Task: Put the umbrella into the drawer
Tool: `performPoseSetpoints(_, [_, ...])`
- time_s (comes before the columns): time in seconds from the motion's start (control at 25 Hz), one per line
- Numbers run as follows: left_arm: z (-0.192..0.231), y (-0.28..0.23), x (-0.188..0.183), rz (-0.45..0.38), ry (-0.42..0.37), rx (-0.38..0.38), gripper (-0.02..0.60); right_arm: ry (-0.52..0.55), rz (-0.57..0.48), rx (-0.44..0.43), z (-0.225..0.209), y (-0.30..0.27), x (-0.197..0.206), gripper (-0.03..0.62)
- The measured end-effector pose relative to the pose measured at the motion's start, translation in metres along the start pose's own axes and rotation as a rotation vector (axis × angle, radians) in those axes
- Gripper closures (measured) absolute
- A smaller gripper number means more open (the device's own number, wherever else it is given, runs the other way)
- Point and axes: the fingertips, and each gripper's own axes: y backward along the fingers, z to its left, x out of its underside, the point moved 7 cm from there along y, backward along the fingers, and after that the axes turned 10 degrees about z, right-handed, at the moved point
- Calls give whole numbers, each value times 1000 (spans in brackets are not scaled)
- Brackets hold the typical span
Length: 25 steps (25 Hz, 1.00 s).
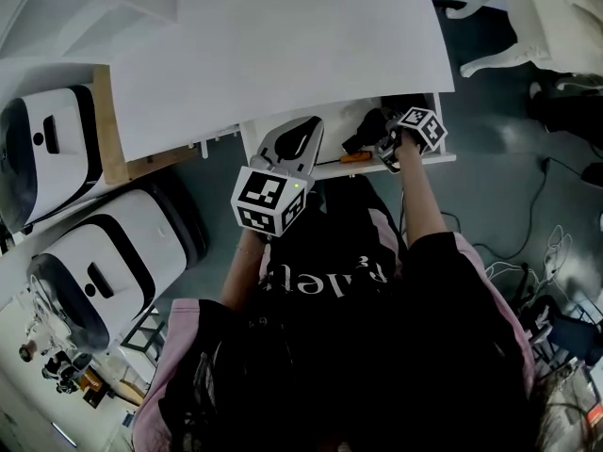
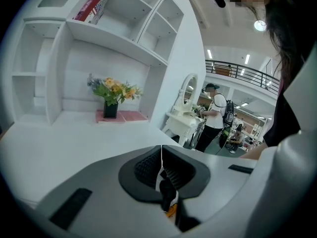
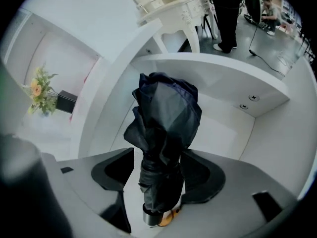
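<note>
A folded dark umbrella with a silver collar and an orange handle lies in the open white drawer under the desk top. My right gripper is shut on the umbrella's bundled fabric near the handle; in the head view it reaches into the drawer's right half. My left gripper hovers over the drawer's left half, beside the umbrella and apart from it. Its jaws are shut with nothing between the ribbed pads.
The white desk top overhangs the drawer. Two white machines stand on the floor at the left. Cables trail at the right. A shelf unit with flowers rises behind the desk; a person stands beyond.
</note>
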Motion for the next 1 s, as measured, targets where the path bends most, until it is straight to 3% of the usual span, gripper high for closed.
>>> performPoseSetpoints(0.16, [2,5,-1,-11,-6,11,565,44,-49,-53,14,24,6,313])
performPoseSetpoints(0.44, [2,16,3,-27,-23,38,565,227,-112,-107,30,71,26,313])
performPoseSetpoints(0.76, [2,40,13,-43,-45,69,565,530,-253,-258,80,142,69,313])
performPoseSetpoints(1.0, [2,65,24,-67,-61,91,565,756,-358,-297,120,184,114,313])
